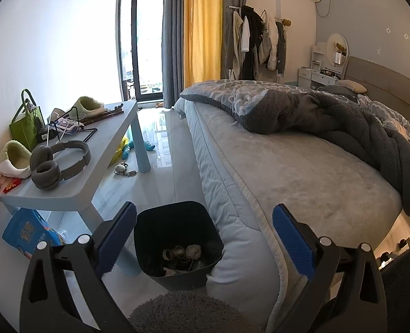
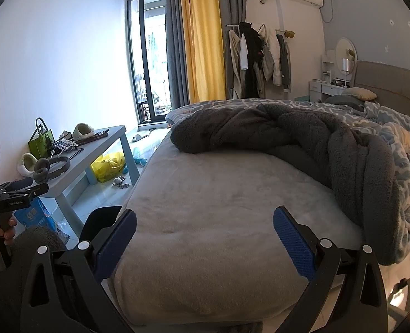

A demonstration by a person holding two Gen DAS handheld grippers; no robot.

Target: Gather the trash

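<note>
L gripper [image 1: 205, 233] has its jaws spread wide, holding nothing; we note the dark trash bin [image 1: 177, 238] directly below and between its fingers, w/ scraps inside, touching the bed [image 1: 302, 166] edge. R gripper [image 2: 205, 236] likewise spread wide and empty, over the mattress. Low table [image 1: 99, 149] w/ headphones [image 1: 58, 163] sits ahead-left of L gripper.
</note>
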